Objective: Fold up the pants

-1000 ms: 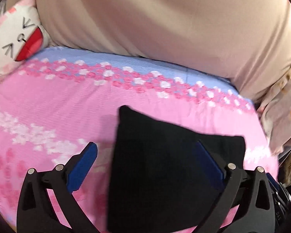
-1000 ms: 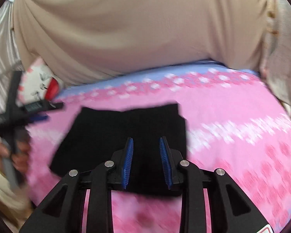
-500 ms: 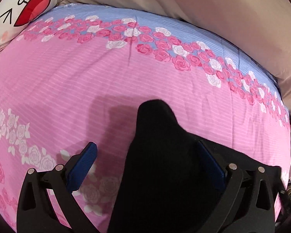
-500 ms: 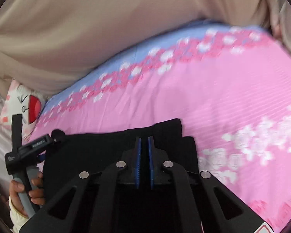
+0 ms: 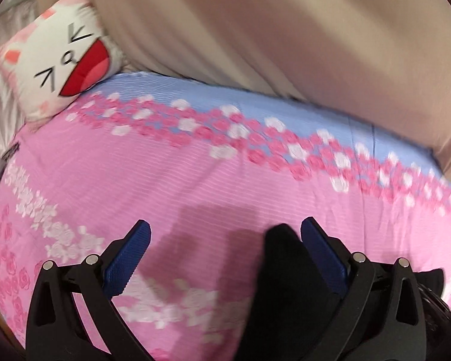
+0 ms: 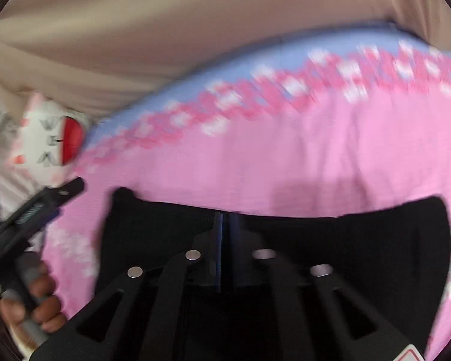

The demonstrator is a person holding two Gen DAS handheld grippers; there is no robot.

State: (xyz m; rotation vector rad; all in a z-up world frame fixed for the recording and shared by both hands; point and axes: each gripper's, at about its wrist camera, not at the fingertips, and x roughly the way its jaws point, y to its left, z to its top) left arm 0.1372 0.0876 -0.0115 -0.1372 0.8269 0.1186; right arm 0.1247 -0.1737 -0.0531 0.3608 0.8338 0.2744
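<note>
— Where are the black pants [image 6: 330, 255] lying right now?

— On the pink floral bed sheet [image 5: 195, 180], as a wide black band running crosswise, left to right, close under the right gripper [image 6: 224, 219].

— Starting from the left, what is the left gripper [image 5: 225, 240] doing?

— Its jaws are standing wide apart, holding nothing. One corner of the pants [image 5: 285, 270] is poking up just inside its right-hand blue pad [image 5: 321, 255]; the other pad is hanging over bare sheet. The person's hand [image 6: 42, 300] is gripping that tool's handle beside the pants' left end.

— And the right one?

— Its jaws are pressed together at the far edge of the pants, near the middle of the band. It looks to be pinching the cloth, though black on black and blur are making that hard to confirm.

— So which is nearer?

— The right, I'd judge; the left is only reaching the corner.

— Any writing?

— None legible. Only a drawn cartoon face on the pillow [image 5: 66, 60], and a red-edged sticker [image 6: 412, 353] too cropped to read.
</note>
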